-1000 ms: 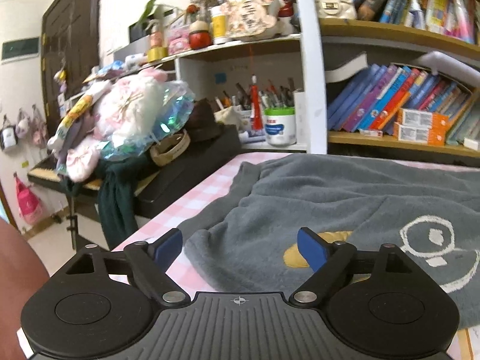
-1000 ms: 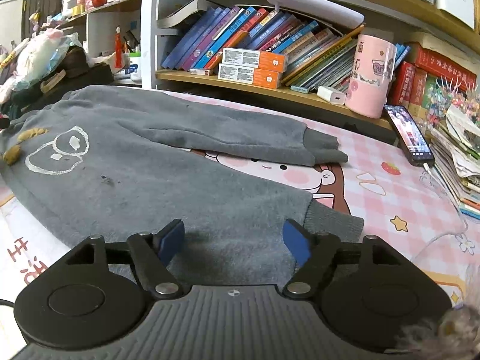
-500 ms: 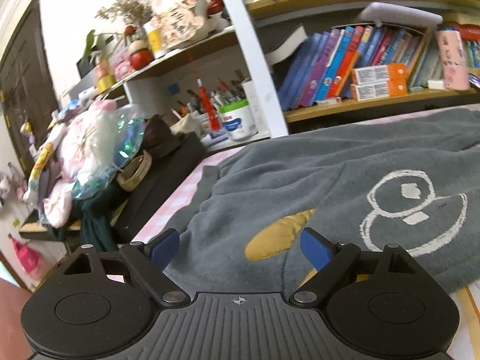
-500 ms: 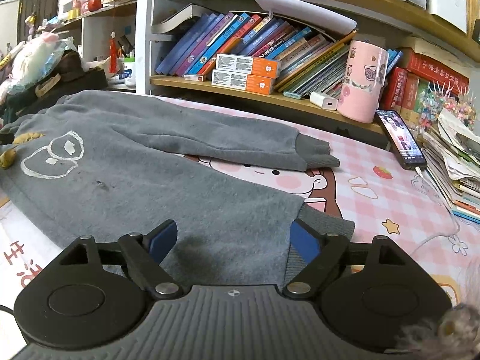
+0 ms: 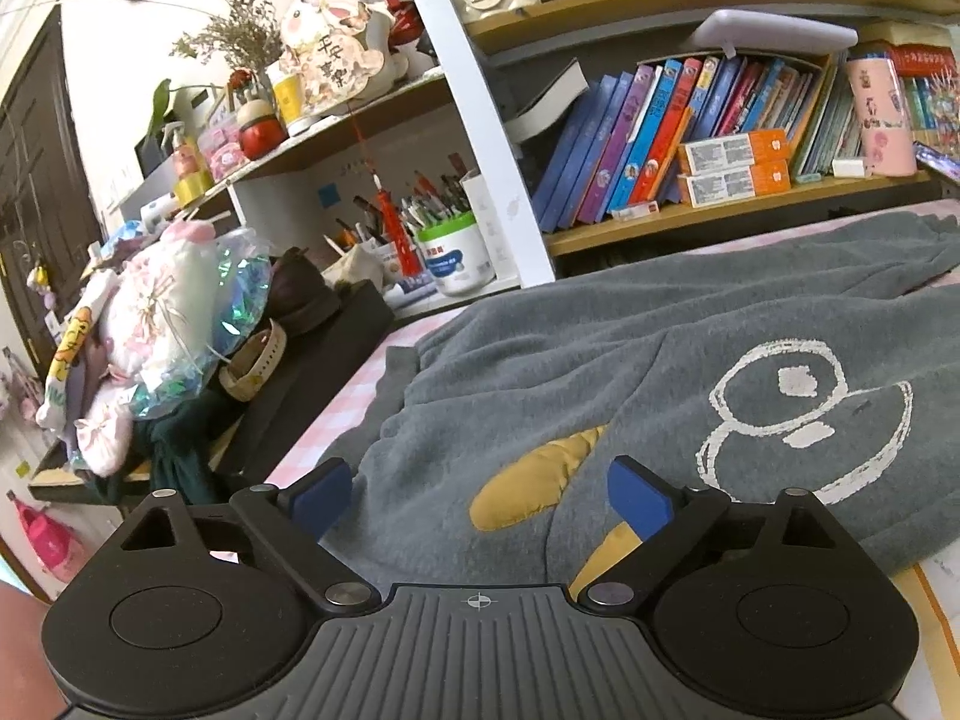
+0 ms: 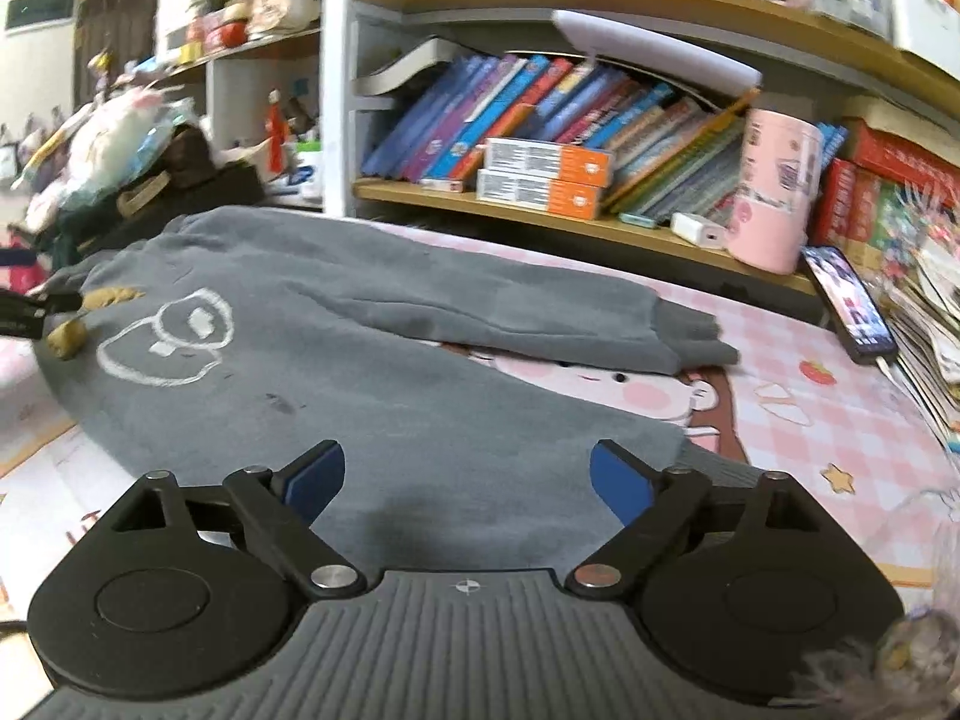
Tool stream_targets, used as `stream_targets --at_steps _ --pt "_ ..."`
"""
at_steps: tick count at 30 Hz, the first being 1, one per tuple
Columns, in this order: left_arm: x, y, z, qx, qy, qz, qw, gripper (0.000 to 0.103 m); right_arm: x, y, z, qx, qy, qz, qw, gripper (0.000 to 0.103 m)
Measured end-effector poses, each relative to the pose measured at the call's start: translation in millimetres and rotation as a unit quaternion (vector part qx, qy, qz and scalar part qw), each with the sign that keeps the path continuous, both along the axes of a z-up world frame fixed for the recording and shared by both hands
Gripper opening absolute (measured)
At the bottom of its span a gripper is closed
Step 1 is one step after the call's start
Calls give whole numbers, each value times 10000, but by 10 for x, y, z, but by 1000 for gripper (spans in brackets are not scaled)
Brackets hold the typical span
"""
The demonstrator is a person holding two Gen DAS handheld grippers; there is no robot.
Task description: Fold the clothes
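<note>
Grey trousers (image 5: 600, 360) with a white duck outline (image 5: 804, 414) and yellow patches (image 5: 534, 486) lie flat on the pink checked table mat (image 6: 840, 420). My left gripper (image 5: 480, 480) hovers over their waist end. Its jaws are opening, the cloth lies below them and nothing is pinched. In the right wrist view the trousers (image 6: 360, 372) stretch to the left, with the far leg (image 6: 510, 312) lying across the mat. My right gripper (image 6: 468, 468) stands over the near leg by its cuff (image 6: 714, 462). Its jaws are opening too, and the pads (image 6: 621, 480) are clear of the fabric.
Book-filled shelves run along the back of the table. A pink cup (image 6: 774, 204), a phone (image 6: 846, 306) and a paper stack sit at the right. A pen pot (image 5: 456, 252), a black case (image 5: 312, 372) and a heap of plush toys (image 5: 162, 324) crowd the left edge.
The left gripper rolled and slid right, from the trousers' edge to over the yellow patch. Both pairs of jaws spread wider. The right gripper stayed over the near leg.
</note>
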State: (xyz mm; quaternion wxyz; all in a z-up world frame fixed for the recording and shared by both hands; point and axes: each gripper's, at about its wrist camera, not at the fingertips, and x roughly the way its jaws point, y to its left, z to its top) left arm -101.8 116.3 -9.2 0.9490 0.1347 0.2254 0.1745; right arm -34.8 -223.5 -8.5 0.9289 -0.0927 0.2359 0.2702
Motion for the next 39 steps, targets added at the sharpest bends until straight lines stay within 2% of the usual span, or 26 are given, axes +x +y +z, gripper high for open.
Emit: stream_targets --at_steps 15,22,27,31,34,39 --pt "-36 -9 19 -5 -99 -155 9998 100 -48 421 -8 -96 -116 555 9983 94" --pt "-50 1 36 -41 -174 -152 9997 100 5 529 -54 -272 -5 636 9976 95" --pt "-108 0 58 -19 -370 -146 9992 100 41 545 -38 -338 -41 624 9975 95" --pt "-171 64 104 -269 -607 -417 9969 100 106 525 34 -419 -129 621 9971 95" --pt "-113 139 178 -417 -555 -569 9960 100 212 477 117 -372 -14 676 9970 95" --pt "88 233 361 -129 -415 -728 9964 101 441 383 239 -542 207 788 9952 95"
